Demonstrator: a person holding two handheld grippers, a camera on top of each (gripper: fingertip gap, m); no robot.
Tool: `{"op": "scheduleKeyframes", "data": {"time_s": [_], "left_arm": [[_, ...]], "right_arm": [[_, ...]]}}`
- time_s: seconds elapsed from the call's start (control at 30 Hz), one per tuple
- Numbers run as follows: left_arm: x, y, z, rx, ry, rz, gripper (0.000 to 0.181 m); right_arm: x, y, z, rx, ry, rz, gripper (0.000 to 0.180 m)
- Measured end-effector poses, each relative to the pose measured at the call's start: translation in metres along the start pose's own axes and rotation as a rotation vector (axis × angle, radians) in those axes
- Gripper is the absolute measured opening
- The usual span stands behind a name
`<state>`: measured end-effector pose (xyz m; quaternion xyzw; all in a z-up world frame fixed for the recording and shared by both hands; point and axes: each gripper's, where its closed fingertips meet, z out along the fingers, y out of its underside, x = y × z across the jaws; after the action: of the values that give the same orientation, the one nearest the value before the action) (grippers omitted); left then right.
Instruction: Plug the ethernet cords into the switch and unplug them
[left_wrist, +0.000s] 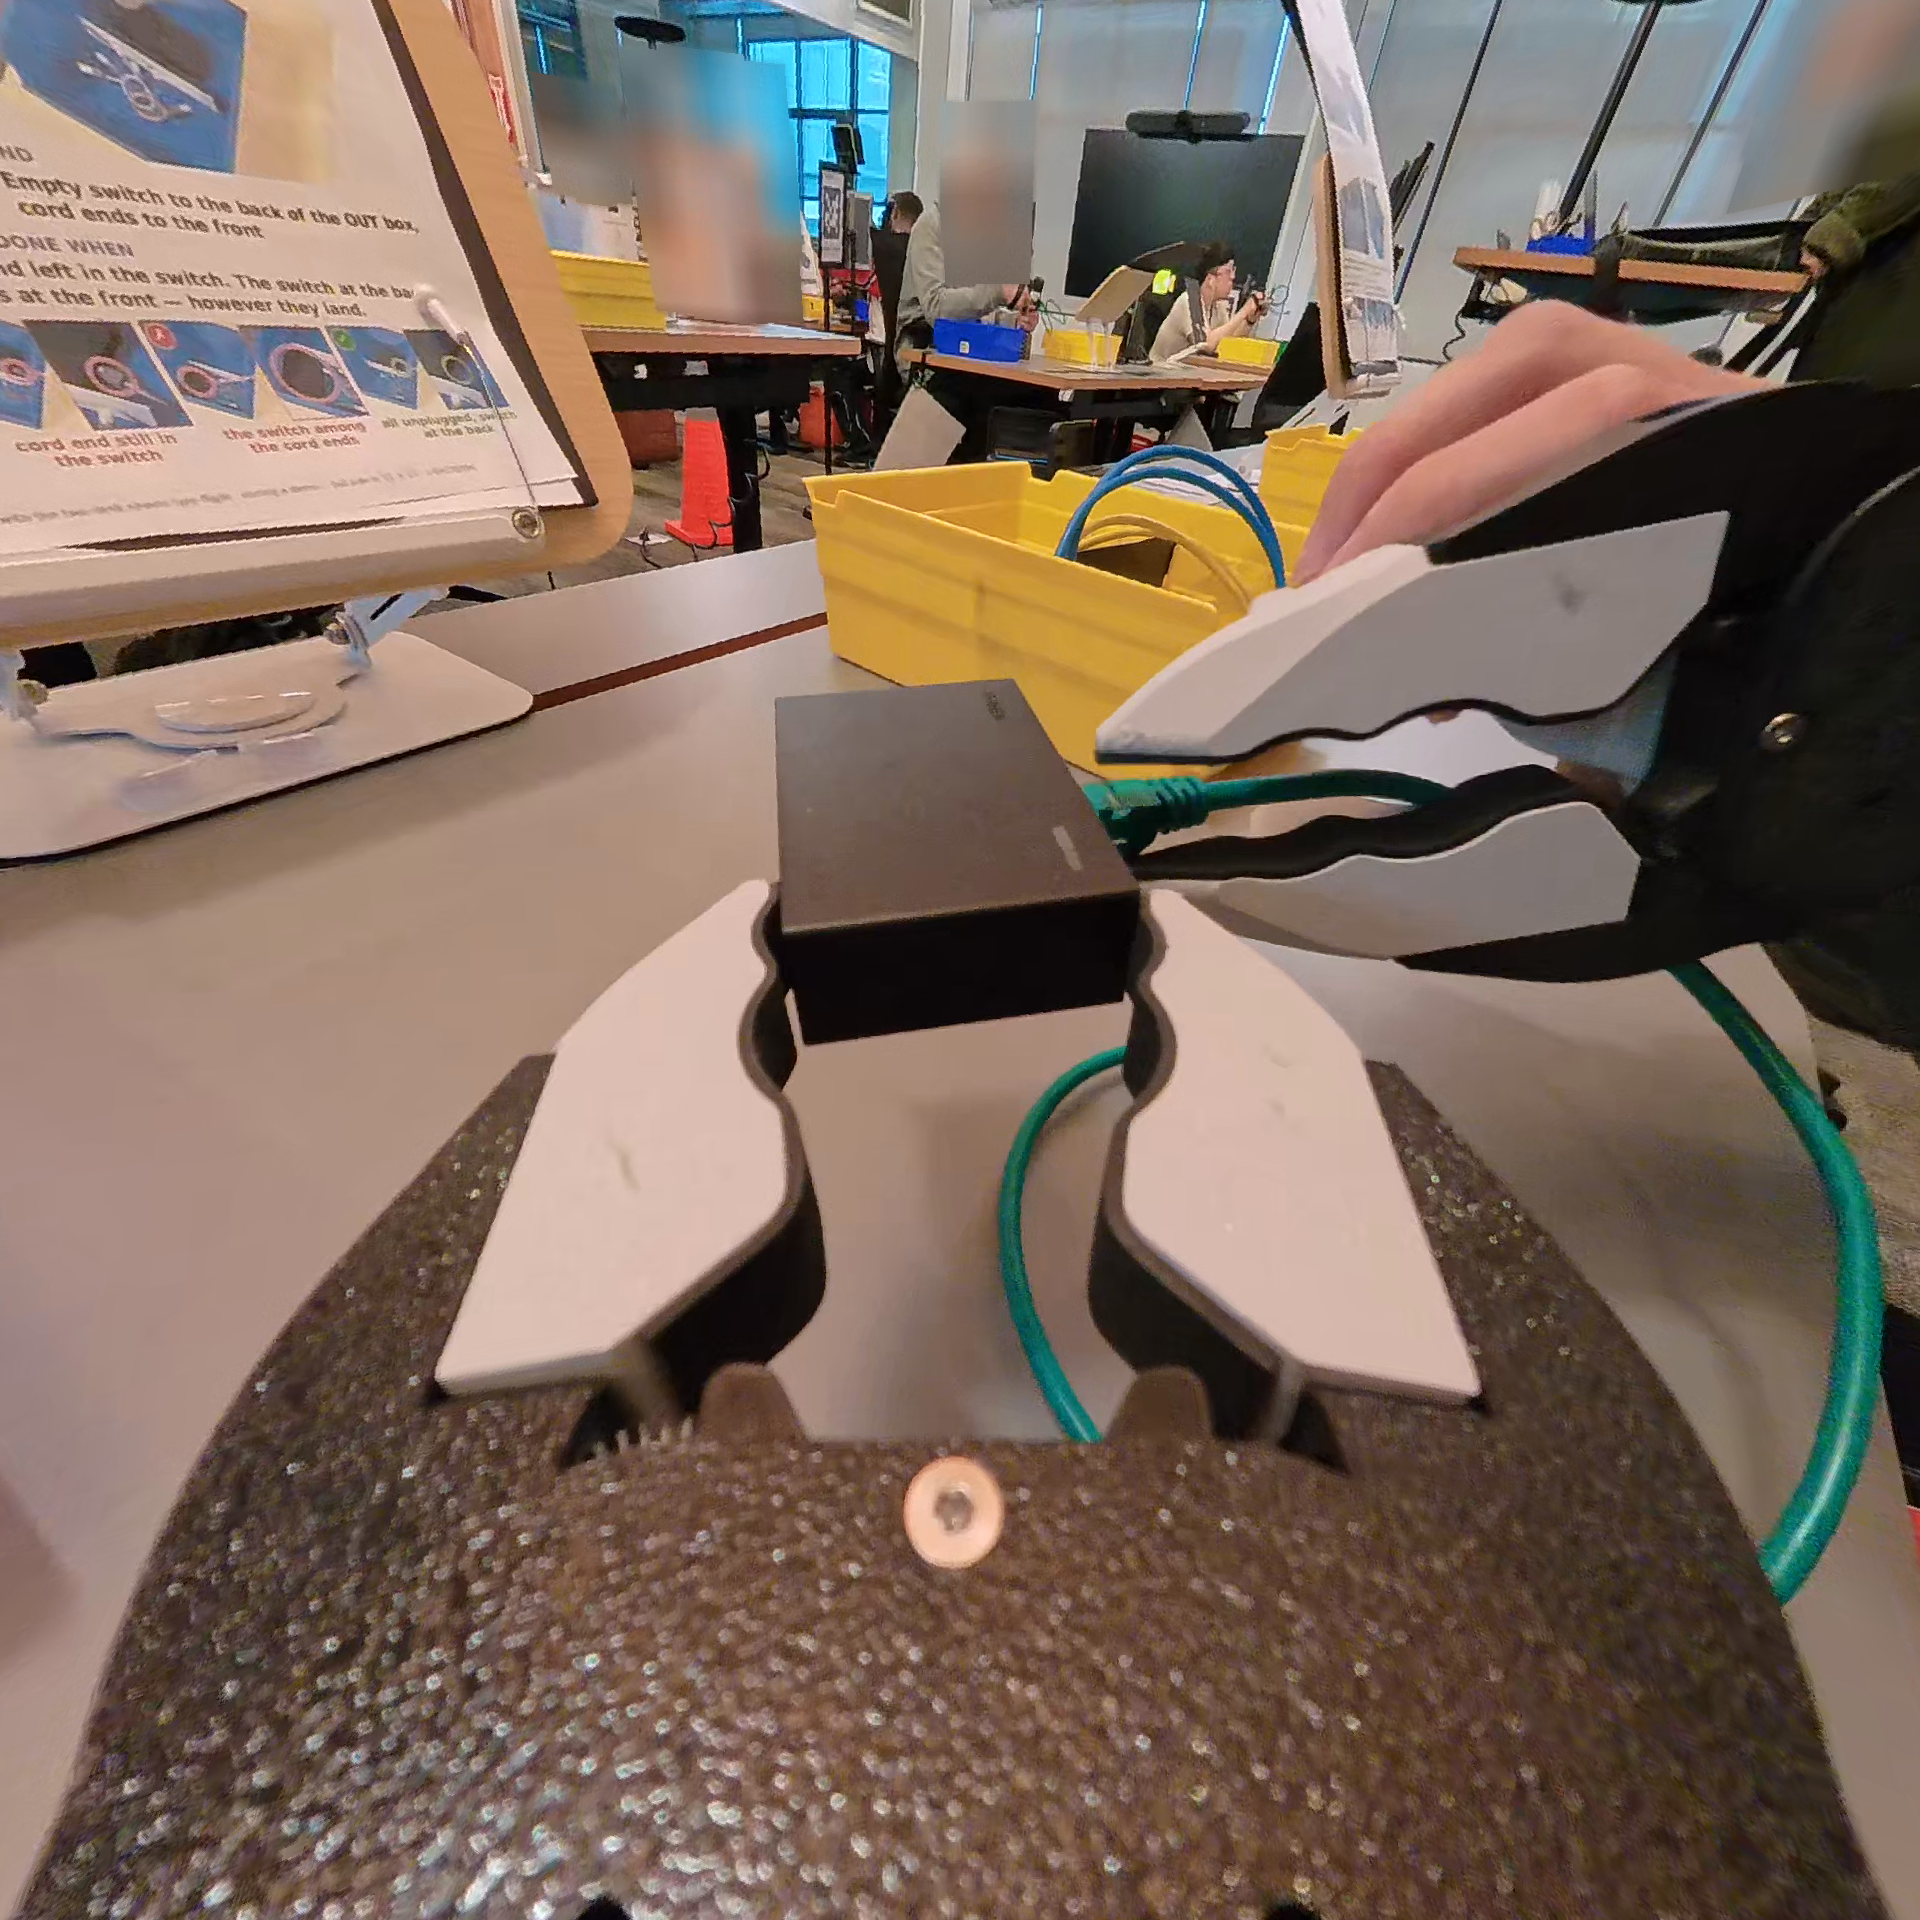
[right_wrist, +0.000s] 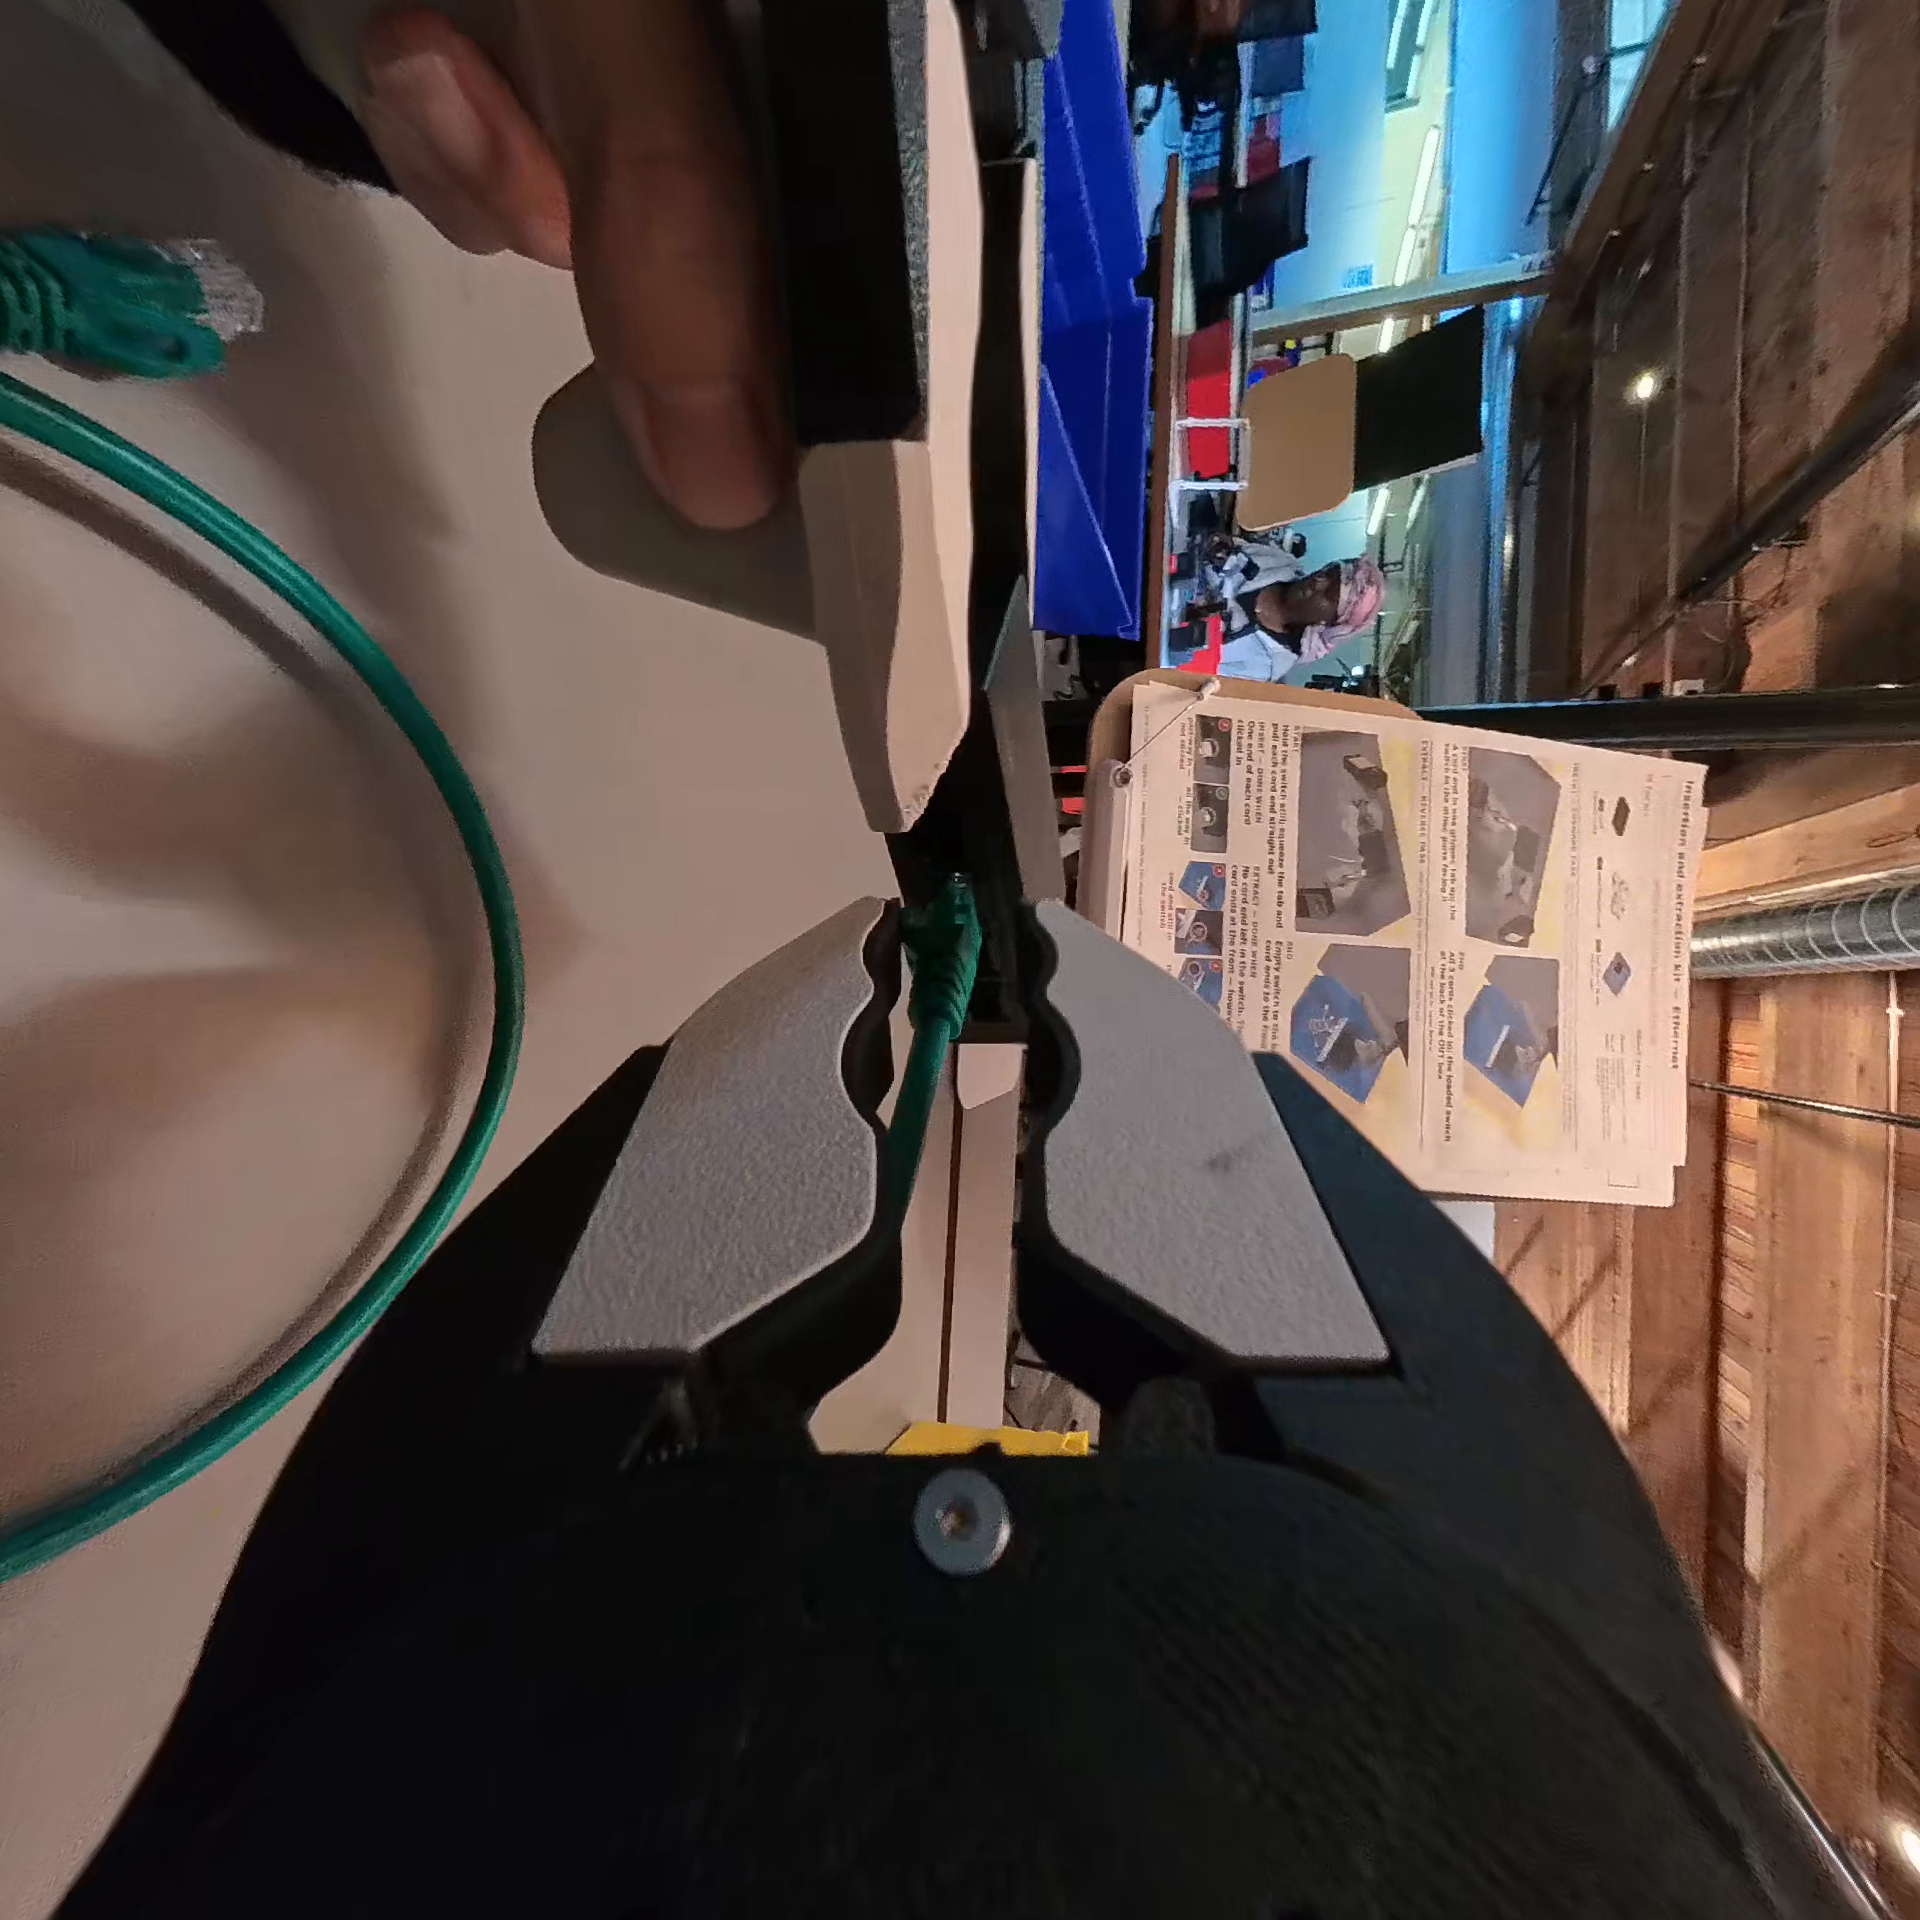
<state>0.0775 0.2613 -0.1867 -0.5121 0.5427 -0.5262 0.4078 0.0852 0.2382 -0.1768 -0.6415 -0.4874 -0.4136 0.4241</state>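
Note:
A black switch (left_wrist: 935, 810) sits on the grey table (left_wrist: 364, 1039). My left gripper (left_wrist: 956, 914) is shut on its near end, one finger on each side. My right gripper (left_wrist: 1122, 810) comes in from the right, turned on its side. Its jaws straddle the green ethernet plug (left_wrist: 1143, 802), which sits in the switch's right side. In the right wrist view the plug (right_wrist: 940, 945) lies against one finger of my right gripper (right_wrist: 961, 925), with a gap to the other. The green cord (left_wrist: 1849, 1299) loops over the table. Its other plug (right_wrist: 135, 301) lies loose.
A yellow bin (left_wrist: 935, 582) holding a blue cord (left_wrist: 1174, 488) stands just behind the switch. An instruction sheet on a stand (left_wrist: 260, 312) is at the back left. A hand (left_wrist: 1475, 436) holds the right gripper. Other desks and people are far behind.

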Motion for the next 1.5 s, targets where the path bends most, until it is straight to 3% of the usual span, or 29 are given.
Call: {"op": "scheduleKeyframes", "data": {"time_s": [0.2,1.03,1.27,1.5], "left_arm": [[0.000,0.000,0.000,-0.010,0.005,-0.003,0.061],[-0.009,0.008,-0.002,-0.067,-0.002,-0.105,0.061],[-0.012,0.013,0.001,-0.083,-0.041,-0.127,0.061],[-0.019,0.008,-0.001,-0.058,-0.123,-0.148,0.061]], "right_arm": [[-0.007,0.006,0.003,-0.048,-0.070,-0.075,0.019],[-0.007,0.007,0.017,-0.118,0.011,-0.134,0.014],[-0.009,0.013,0.021,-0.212,-0.010,-0.268,0.013],[-0.003,0.014,0.028,-0.251,-0.005,-0.201,0.014]]}}
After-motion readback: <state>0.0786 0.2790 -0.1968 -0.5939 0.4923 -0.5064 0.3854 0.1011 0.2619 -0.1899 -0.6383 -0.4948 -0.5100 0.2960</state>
